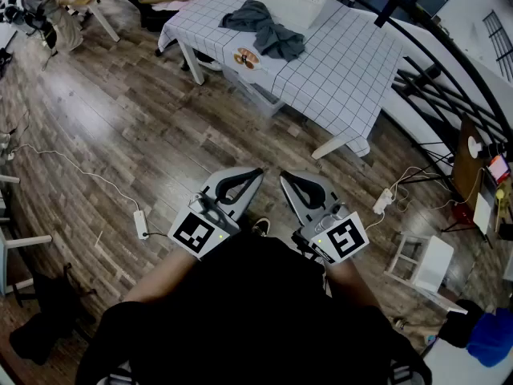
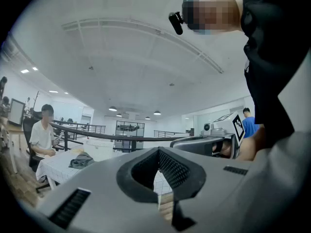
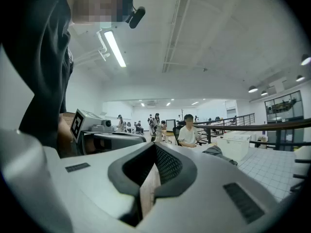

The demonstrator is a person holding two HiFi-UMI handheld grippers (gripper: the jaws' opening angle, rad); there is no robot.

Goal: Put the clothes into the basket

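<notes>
Standing well back from the table (image 1: 353, 62), the person held the left gripper (image 1: 255, 172) and the right gripper (image 1: 285, 176) level over the floor, each with its jaws pressed together on nothing. The grey clothes (image 1: 264, 26) lay crumpled on the table, just beside the white basket (image 1: 298, 8) at the table's far edge. Reaching in with the jaws unopened would likely just shove the cloth. A shallow pinch could let a sleeve trail, catch the basket's rim and tip it off the table.

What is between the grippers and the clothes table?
Only bare wooden floor separates the left gripper and right gripper from the table, per the head view.
</notes>
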